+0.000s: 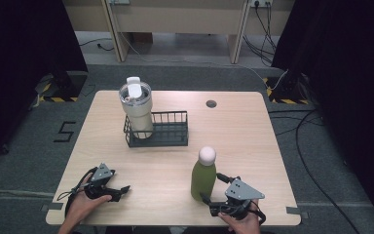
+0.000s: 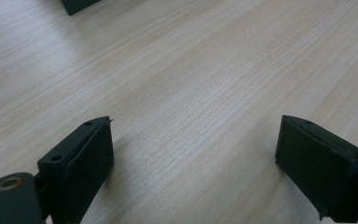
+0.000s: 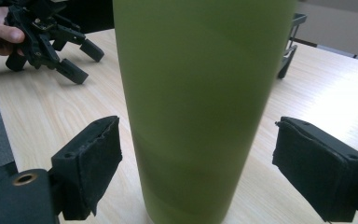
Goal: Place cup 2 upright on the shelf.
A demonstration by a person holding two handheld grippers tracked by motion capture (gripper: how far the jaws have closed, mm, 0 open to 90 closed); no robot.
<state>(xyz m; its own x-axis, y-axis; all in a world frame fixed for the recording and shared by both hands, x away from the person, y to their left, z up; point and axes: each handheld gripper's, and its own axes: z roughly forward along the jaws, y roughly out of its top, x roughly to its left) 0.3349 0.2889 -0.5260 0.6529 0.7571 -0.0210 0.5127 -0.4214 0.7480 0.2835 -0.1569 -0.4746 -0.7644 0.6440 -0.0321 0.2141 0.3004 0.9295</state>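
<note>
Bottle (image 1: 203,176) is the thing in play: a tall green one with a pale round cap, standing upright near the front edge of the table (image 1: 233,136), right of centre. Biggest risk from here is a tip-over, since it's tall and narrow. If the person squeezes with one pad landing first, or pushes forward before the grip is firm, it'll probably just topple or skid on that smooth wood. A grab that low on the body could also let it lean once lifted.

The right gripper (image 3: 198,163) has its jaws spread wide, one either side of the bottle's lower body, with clear gaps on both sides, so it isn't touching yet and holds nothing.

The left gripper (image 2: 193,158) is also wide open, sitting low over bare wood near the front left, well apart from the bottle.

Further back there's a dark wire basket (image 1: 168,130) with a cream tumbler (image 1: 136,108) standing in its left end.
</note>
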